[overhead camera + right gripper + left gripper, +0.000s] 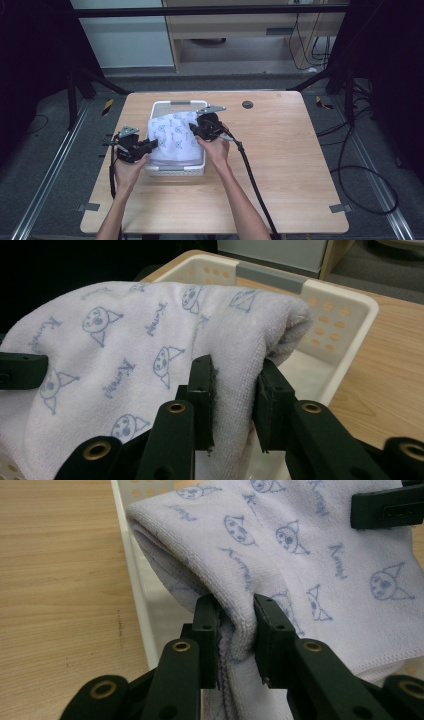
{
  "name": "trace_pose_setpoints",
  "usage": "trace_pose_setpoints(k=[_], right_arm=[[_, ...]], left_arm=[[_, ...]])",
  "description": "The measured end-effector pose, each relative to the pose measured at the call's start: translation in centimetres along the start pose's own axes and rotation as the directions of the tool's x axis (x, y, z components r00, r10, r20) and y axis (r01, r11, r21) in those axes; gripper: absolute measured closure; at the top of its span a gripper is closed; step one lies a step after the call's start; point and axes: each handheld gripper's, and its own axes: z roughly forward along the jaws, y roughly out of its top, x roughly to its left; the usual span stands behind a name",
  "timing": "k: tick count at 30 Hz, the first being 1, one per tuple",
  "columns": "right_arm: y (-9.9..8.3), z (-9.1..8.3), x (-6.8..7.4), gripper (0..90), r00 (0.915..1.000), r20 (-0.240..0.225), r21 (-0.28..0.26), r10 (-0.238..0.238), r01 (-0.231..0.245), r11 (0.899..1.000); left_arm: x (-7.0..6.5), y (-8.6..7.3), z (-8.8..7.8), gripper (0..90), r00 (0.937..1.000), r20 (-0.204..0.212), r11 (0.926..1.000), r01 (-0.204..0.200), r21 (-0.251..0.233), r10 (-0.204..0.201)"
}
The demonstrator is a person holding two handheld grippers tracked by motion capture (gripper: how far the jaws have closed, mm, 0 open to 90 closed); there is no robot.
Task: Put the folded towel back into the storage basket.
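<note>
A white folded towel (174, 135) with blue cat-face prints hangs over a white plastic basket (175, 170) near the table's middle left. My left gripper (150, 145) pinches the towel's left edge; in the left gripper view the jaws squeeze a fold of the towel (300, 555) at my left gripper (236, 630). At the towel's right side my right gripper (196, 128) is closed on the thick folded edge, seen between the jaws of my right gripper (235, 400) with the towel (130, 345) draped over the basket (345, 315).
The basket sits on a wooden table (290, 160) with bare wood to its right and front. A dark round grommet (247, 104) lies near the far edge. Black cables (255, 185) trail from the right gripper across the table.
</note>
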Motion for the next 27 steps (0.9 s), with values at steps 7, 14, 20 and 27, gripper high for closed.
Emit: trace_pose_setpoints(k=[7, 14, 20, 27], right_arm=[[-0.3, 0.4, 0.0, 72.4, 0.9999, 0.011, 0.015, -0.013, 0.012, 1.000], [-0.9, 1.0, -0.1, 71.3, 0.9996, 0.023, 0.040, -0.019, 0.018, 0.999], [-1.1, 1.4, -0.1, 70.4, 0.9992, 0.033, 0.063, -0.024, 0.022, 0.998], [-1.4, 1.8, -0.3, 65.6, 0.9979, 0.049, 0.085, -0.043, 0.039, 0.996]], left_arm=[[0.0, -0.2, 0.4, 73.0, 1.0000, -0.005, 0.9999, 0.000, 0.017, 0.000], [0.1, -0.3, 0.6, 73.0, 0.9999, -0.010, 0.9994, -0.003, 0.034, 0.004], [0.0, -0.4, 0.9, 73.0, 0.9998, -0.020, 0.9986, -0.008, 0.052, 0.009], [-0.2, -0.5, 1.3, 71.2, 0.9986, -0.045, 0.9972, -0.025, 0.071, 0.028]])
